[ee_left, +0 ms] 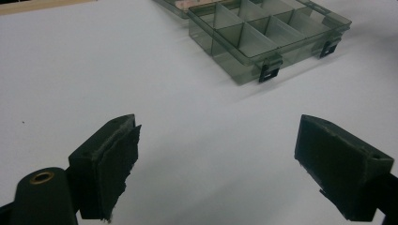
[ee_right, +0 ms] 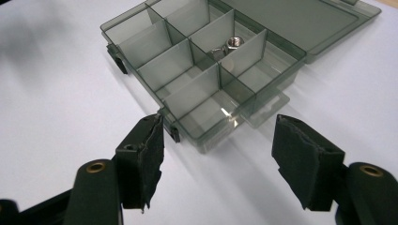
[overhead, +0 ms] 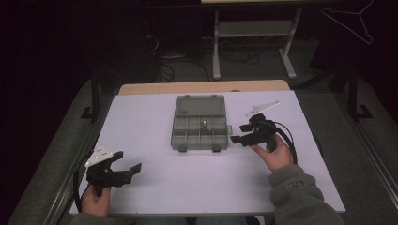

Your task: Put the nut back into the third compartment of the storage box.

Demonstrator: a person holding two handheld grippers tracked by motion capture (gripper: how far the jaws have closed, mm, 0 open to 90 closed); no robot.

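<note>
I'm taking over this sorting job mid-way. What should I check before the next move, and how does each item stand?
1. Organizer box lid open: ok.
2. Metal nut lies inside one compartment: ok.
3. Right claw open, nothing between the pads: ok.
4. Left claw open and empty over the white table: ok.
5. Right claw clear of the box's corner: cannot tell.

This looks like a lab or recording room rather than a home: a plain white table [overhead: 155,183] with a bare wooden edge stands on dark grey carpet [overhead: 56,154], lit from above while the surroundings stay dim. Behind it, loose cables [overhead: 178,63] trail across the floor beside the grey metal legs of another bench [overhead: 253,42], and a wire hanger [overhead: 353,18] hangs at the far right
</note>
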